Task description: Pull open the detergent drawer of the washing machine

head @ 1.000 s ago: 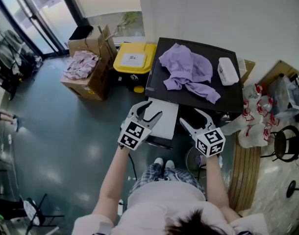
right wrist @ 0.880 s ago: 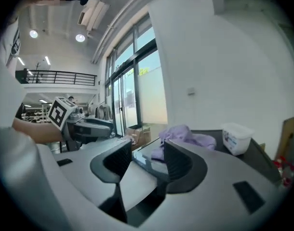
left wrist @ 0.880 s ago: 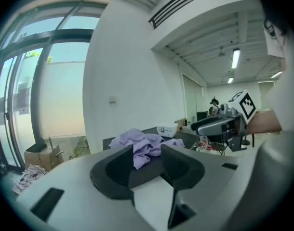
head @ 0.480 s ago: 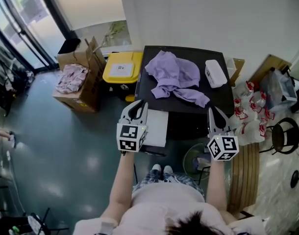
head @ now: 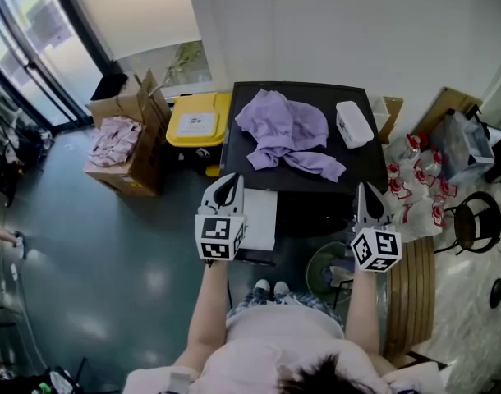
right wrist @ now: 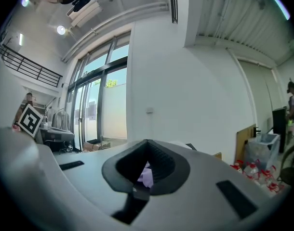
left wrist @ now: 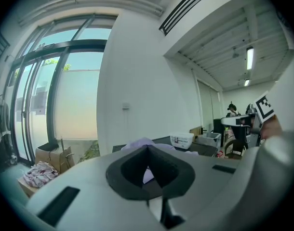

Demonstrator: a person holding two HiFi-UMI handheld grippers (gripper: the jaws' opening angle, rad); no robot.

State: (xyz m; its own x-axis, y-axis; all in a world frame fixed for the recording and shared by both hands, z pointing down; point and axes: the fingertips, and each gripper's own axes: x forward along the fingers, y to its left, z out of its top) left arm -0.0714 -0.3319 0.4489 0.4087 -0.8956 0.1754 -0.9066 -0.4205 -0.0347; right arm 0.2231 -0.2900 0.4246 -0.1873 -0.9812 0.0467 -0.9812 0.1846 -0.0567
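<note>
While left gripper (head: 231, 179) and right gripper (head: 363, 189) sit closed, the drawer (head: 259, 218) seems out.

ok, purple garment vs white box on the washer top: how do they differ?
The purple garment is soft, crumpled and spread out; the white box is rigid and rectangular with rounded corners. The purple garment covers far more of the top than the white box does. The purple garment lies left of centre; the white box sits toward the right rear. Both rest on the black top of the washing machine.
</note>
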